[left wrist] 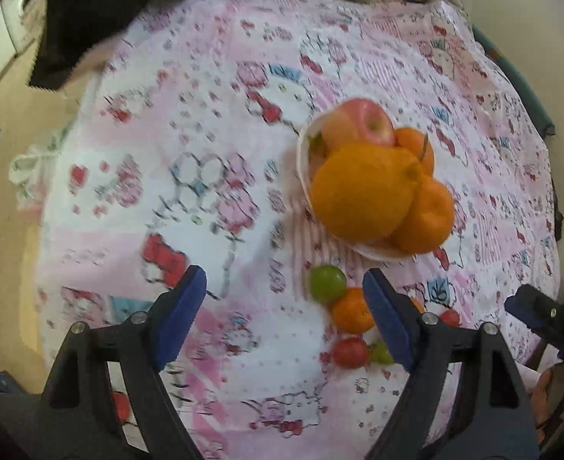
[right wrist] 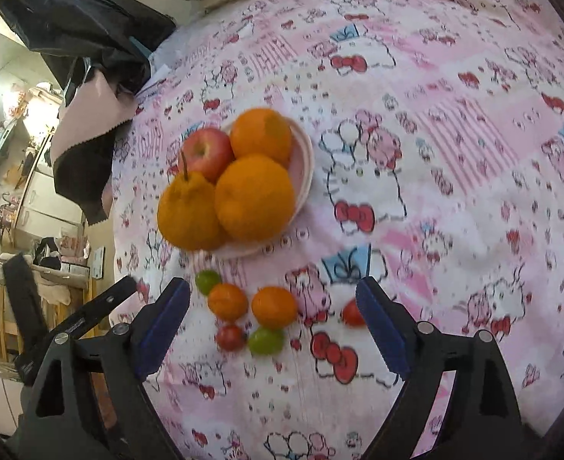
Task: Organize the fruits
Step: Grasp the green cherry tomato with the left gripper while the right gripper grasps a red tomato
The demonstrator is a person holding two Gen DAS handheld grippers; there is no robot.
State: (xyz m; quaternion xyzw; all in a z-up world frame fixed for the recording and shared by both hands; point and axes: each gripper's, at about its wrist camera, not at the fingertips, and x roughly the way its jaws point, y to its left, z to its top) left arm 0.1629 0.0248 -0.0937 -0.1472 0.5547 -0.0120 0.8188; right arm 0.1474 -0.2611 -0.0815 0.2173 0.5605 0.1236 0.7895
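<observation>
Here, both the left gripper (left wrist: 284, 320) and the right gripper (right wrist: 272, 324) are being held wide, nothing between the fingers. Beyond them, a bowl (right wrist: 305, 161) is being filled with large fruits; small fruits (right wrist: 243, 306) are lying on the sheet (right wrist: 435, 153) just ahead of the fingertips.

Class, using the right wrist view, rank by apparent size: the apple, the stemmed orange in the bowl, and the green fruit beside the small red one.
1. Stemmed orange
2. Apple
3. Green fruit, though it lies nearer the camera.

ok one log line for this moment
left gripper open, empty | right gripper open, empty | bowl full | small fruits loose on cloth
</observation>
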